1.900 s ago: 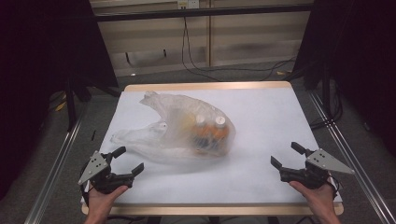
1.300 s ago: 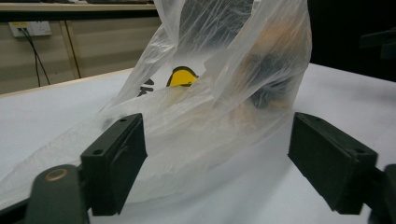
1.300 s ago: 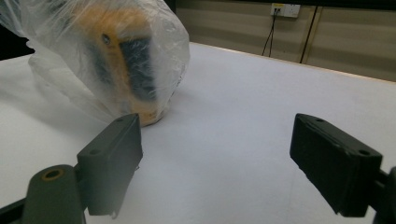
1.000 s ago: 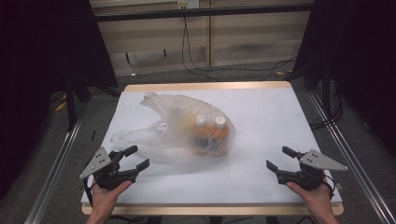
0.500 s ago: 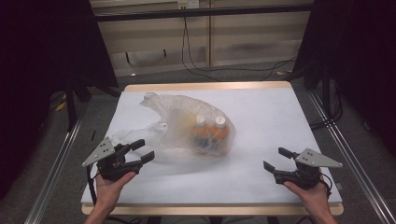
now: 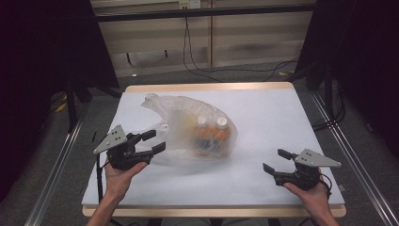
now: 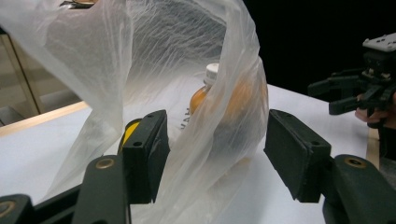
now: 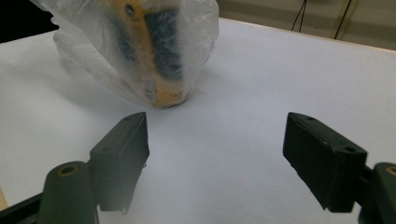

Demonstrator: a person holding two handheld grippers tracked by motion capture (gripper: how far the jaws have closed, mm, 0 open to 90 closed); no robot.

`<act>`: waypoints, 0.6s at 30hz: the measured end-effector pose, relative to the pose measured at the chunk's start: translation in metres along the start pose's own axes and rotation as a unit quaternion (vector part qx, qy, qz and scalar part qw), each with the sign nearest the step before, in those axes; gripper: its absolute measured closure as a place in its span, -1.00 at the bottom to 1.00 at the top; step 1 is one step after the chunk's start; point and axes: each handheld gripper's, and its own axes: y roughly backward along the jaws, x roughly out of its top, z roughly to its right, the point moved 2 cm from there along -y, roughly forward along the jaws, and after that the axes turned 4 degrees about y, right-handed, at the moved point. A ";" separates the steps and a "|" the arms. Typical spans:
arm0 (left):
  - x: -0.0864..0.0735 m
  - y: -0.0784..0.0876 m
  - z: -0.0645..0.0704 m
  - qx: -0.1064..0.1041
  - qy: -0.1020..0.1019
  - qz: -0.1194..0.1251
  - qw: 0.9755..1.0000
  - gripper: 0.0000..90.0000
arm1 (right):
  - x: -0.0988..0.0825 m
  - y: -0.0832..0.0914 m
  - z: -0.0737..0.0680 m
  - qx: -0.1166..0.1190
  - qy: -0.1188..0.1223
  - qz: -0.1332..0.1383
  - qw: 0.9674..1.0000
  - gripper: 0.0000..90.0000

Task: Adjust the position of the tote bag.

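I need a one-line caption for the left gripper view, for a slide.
Open left tongs straddle a fold of the plastic bag holding orange bottles.

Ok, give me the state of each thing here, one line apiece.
Plastic bag: lying on the table, film between the left claw's jaws.
Bottles: inside the bag, capped.
Left claw: open, jaws have just been closing.
Right claw: open, nothing between its jaws.
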 end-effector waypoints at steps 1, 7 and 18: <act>0.002 -0.002 0.000 0.006 0.001 -0.001 1.000 -0.11 | 0.000 0.000 0.000 0.002 -0.003 -0.001 1.000 -0.51; 0.013 -0.012 0.003 0.002 -0.002 0.002 1.000 -0.11 | 0.000 0.000 -0.001 0.003 -0.002 -0.003 1.000 -0.52; 0.031 -0.036 -0.002 0.008 0.001 0.003 1.000 -0.19 | -0.001 -0.002 0.001 0.003 -0.008 -0.007 1.000 -0.53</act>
